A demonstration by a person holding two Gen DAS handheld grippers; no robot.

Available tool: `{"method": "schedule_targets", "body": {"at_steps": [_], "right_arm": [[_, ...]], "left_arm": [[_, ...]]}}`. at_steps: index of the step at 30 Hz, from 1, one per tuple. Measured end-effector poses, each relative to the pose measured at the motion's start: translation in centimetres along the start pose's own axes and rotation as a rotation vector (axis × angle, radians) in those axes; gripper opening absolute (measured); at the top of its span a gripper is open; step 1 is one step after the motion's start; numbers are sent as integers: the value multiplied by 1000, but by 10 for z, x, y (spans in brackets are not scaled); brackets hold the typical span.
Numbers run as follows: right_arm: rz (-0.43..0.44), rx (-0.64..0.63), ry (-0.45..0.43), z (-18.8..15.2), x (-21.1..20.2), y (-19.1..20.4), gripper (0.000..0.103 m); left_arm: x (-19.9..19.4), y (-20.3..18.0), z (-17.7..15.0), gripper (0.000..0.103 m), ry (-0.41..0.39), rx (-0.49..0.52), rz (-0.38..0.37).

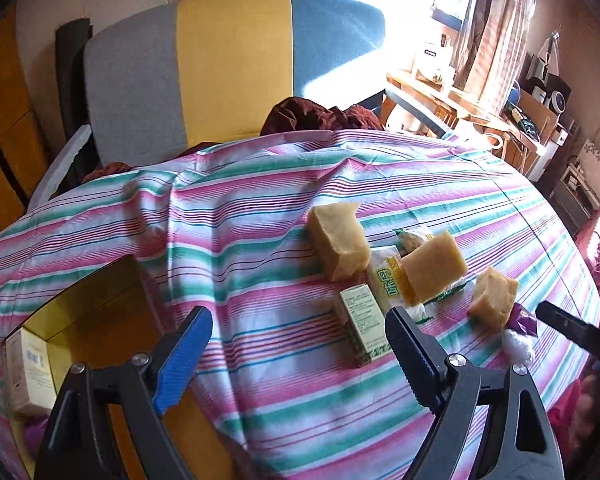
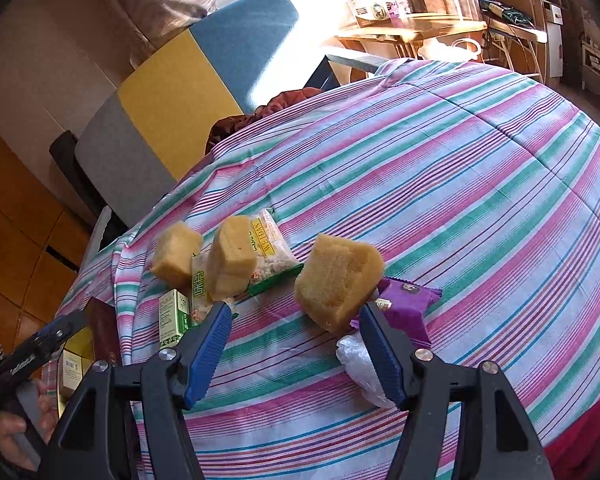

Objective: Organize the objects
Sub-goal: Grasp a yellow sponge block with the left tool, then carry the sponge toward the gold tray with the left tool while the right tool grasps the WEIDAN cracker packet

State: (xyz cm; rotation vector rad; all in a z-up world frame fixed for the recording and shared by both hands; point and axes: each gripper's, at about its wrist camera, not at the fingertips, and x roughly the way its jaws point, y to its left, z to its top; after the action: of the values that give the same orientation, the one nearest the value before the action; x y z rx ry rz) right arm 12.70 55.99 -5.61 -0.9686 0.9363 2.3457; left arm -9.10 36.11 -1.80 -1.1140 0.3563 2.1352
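Both cameras sit close above the striped cloth, angled steeply down past their own fingers toward the far striped chair. The left wrist view looks from left of the green box, which lies just ahead. The right wrist view looks from right of that box, rolled sideways. Both share the box and the sponge blocks beside it.
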Motion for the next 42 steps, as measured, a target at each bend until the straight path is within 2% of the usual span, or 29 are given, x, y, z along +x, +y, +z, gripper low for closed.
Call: {"method": "schedule_targets", "body": {"at_steps": [3, 7, 13, 14, 15, 16, 17, 20, 28, 34, 42], "right_arm": [[16, -8, 18, 0, 3, 3, 67], [42, -29, 32, -1, 3, 8, 67], [65, -32, 45, -1, 4, 9, 67], [67, -29, 47, -1, 4, 8, 67], [68, -27, 48, -1, 4, 8, 67], [68, -25, 47, 0, 3, 8, 67], [67, -25, 47, 0, 4, 8, 67], [61, -29, 50, 0, 5, 8, 67], [32, -67, 67, -4, 10, 14, 67], [-1, -123, 85, -11, 18, 23, 67], [-42, -166, 84, -16, 24, 28, 67]], "left_arm": [[32, -9, 21, 89, 38, 3, -7], [75, -20, 46, 89, 72, 25, 30], [129, -30, 64, 89, 149, 33, 35], [137, -31, 66, 85, 161, 35, 39], [143, -31, 65, 76, 171, 36, 39], [151, -30, 65, 49, 195, 30, 13], [155, -27, 65, 45, 209, 7, -25], [146, -15, 64, 43, 163, -49, -74], [81, 6, 45, 44, 76, -68, -94], [28, 17, 10, 44, 34, -50, -102], [-31, 47, -42, 44, -2, -119, -131]]}}
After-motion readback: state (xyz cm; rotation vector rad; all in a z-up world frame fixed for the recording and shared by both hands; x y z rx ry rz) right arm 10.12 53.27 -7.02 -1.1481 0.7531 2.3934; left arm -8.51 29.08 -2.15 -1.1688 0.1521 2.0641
